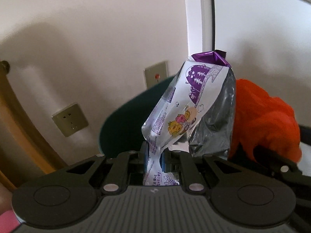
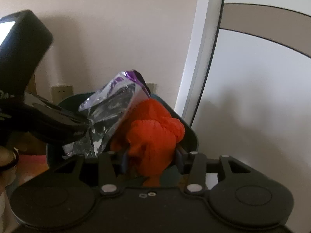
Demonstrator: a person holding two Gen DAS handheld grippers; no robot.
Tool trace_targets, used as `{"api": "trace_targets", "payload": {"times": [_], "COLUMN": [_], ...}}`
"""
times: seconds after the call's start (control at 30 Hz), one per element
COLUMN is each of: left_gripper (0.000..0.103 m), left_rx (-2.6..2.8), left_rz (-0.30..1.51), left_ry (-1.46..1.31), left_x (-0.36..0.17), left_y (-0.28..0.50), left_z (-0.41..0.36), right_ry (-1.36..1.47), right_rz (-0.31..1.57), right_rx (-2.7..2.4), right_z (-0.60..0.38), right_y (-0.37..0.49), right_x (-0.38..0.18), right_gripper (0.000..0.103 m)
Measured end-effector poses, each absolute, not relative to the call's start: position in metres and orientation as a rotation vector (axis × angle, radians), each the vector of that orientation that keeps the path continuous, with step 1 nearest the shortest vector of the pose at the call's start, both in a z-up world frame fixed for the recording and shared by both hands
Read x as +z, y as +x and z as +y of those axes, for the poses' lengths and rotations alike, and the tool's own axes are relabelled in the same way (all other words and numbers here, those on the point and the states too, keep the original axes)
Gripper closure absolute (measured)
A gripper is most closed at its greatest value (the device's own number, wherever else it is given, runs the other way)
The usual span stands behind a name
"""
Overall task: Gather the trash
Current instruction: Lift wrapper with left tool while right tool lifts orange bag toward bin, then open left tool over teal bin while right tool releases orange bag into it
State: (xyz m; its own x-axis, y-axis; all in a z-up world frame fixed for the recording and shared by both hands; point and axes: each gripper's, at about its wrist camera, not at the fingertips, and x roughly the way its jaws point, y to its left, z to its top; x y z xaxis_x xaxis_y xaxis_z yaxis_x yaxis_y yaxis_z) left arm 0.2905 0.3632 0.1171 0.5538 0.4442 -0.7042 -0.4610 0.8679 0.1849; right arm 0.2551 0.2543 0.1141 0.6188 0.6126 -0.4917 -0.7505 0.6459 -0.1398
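Observation:
My left gripper (image 1: pixel 155 155) is shut on the lower end of a silver and purple snack wrapper (image 1: pixel 194 101), which stands up from the blue pads. In the right wrist view the same wrapper (image 2: pixel 108 112) juts from the left gripper (image 2: pixel 85 124) over a dark green bin (image 2: pixel 190 134). My right gripper (image 2: pixel 151 159) holds a crumpled orange mesh bundle (image 2: pixel 153 136) between its pads, right beside the wrapper and above the bin's opening. In the left wrist view the orange bundle (image 1: pixel 268 116) shows to the right of the wrapper, with the bin (image 1: pixel 120 128) behind.
The bin stands against a cream wall with a socket (image 1: pixel 70 119) and a small panel (image 1: pixel 155 73). A white door frame (image 1: pixel 200 15) rises just right of the bin. Wooden furniture (image 1: pixel 11 97) is at the far left. A person's hand (image 2: pixel 5 155) grips the left tool.

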Motion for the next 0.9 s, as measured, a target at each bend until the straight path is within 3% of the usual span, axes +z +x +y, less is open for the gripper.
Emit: {"api": "trace_targets", "payload": {"times": [0.17, 0.27, 0.33, 0.4, 0.43, 0.9], "left_gripper": [0.089, 0.082, 0.064, 0.031, 0.028, 0.021], "left_rx": [0.52, 0.518, 0.504, 0.513, 0.523, 0.436], "left_rz": [0.859, 0.865, 0.881, 0.854, 0.829, 0.713], "left_ry": [-0.012, -0.007, -0.024, -0.023, -0.018, -0.032], "left_x": [0.109, 0.106, 0.104, 0.105, 0.108, 0.146], "left_y": [0.293, 0.292, 0.291, 0.287, 0.282, 0.221], "left_z": [0.361, 0.361, 0.362, 0.361, 0.358, 0.295], "right_ry": [-0.356, -0.34, -0.327, -0.315, -0.309, -0.248], "right_rz": [0.426, 0.412, 0.408, 0.4, 0.394, 0.356], "right_rx": [0.835, 0.836, 0.833, 0.828, 0.833, 0.784], "right_z": [0.255, 0.25, 0.244, 0.231, 0.224, 0.104], "right_y": [0.256, 0.26, 0.258, 0.252, 0.249, 0.212], "right_x": [0.121, 0.128, 0.132, 0.135, 0.138, 0.153], "right_gripper": [0.056, 0.054, 0.054, 0.053, 0.053, 0.05]}}
